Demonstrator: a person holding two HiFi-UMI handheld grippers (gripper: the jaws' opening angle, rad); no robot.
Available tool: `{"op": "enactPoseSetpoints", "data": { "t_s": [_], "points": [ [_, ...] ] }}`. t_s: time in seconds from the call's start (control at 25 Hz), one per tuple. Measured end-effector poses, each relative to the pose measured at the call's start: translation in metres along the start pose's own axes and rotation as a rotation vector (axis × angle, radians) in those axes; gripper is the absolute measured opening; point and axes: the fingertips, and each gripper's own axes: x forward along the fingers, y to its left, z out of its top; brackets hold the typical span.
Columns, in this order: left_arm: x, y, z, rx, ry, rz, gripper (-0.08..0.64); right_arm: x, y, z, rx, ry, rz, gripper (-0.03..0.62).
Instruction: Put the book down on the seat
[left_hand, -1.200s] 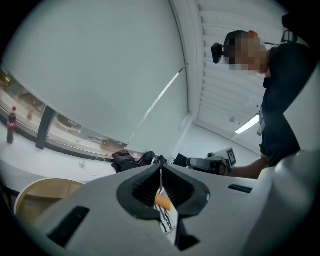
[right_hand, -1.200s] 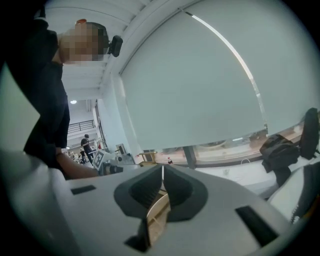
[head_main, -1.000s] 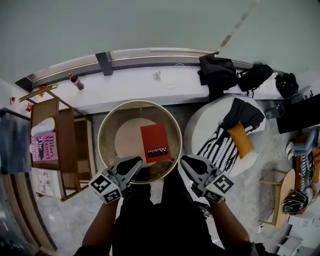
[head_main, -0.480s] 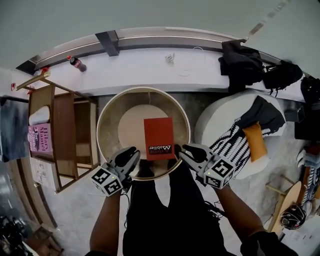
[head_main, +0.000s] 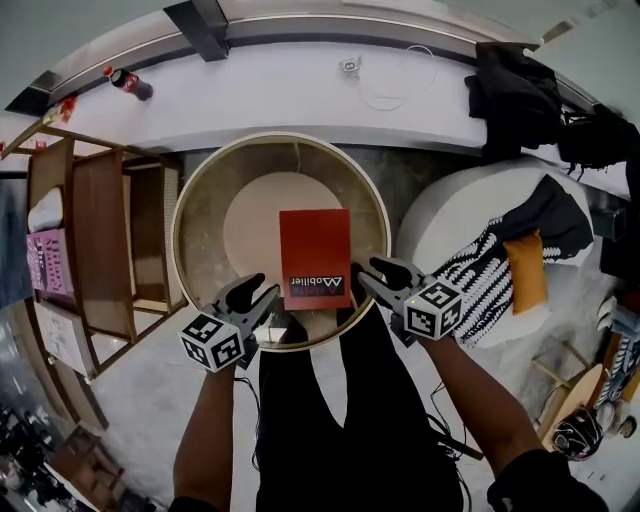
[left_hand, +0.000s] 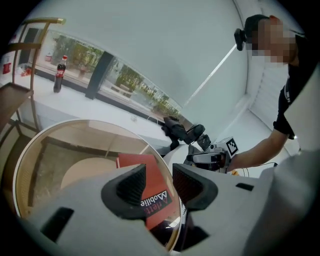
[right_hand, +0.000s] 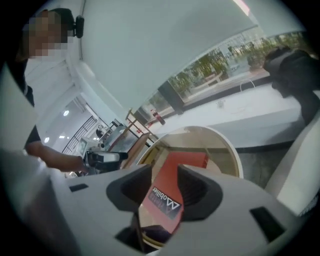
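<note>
A red book with white lettering lies flat on the round, gold-rimmed seat. My left gripper hovers over the near rim, just left of the book's near left corner. Its jaws are opening with nothing between them. My right gripper sits just right of the near right corner, its jaws also opening and empty. In the left gripper view the book shows beyond the parted jaws of the left gripper. The right gripper view also shows the book past the right gripper.
A white pouf with a striped cushion and an orange pillow stands right of the seat. A wooden shelf unit stands to the left. Behind runs a white ledge with a cola bottle and black bags.
Both grippers have come forward over the near rim to the book's near corners, and their jaws have parted. The book lies flat as before.
</note>
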Motion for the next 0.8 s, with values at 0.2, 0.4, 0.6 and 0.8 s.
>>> {"op": "enactPoseSetpoints", "data": {
  "t_s": [0.2,0.4,0.6,0.8],
  "points": [
    [0.022,0.029,-0.049,-0.08,0.093,0.011,0.158,0.028,-0.025,-0.046,0.121,0.054,-0.009,0.158],
    [0.039,0.051,-0.081,-0.092,0.178,0.016,0.166,0.047,-0.037,-0.075,0.174,0.084,-0.027,0.175],
    [0.049,0.064,-0.105,-0.132,0.227,0.028,0.17,0.056,-0.04,-0.095,0.184,0.104,-0.029,0.175],
    [0.059,0.072,-0.124,-0.185,0.243,0.031,0.17,0.064,-0.041,-0.109,0.174,0.119,-0.034,0.175]
  ]
}}
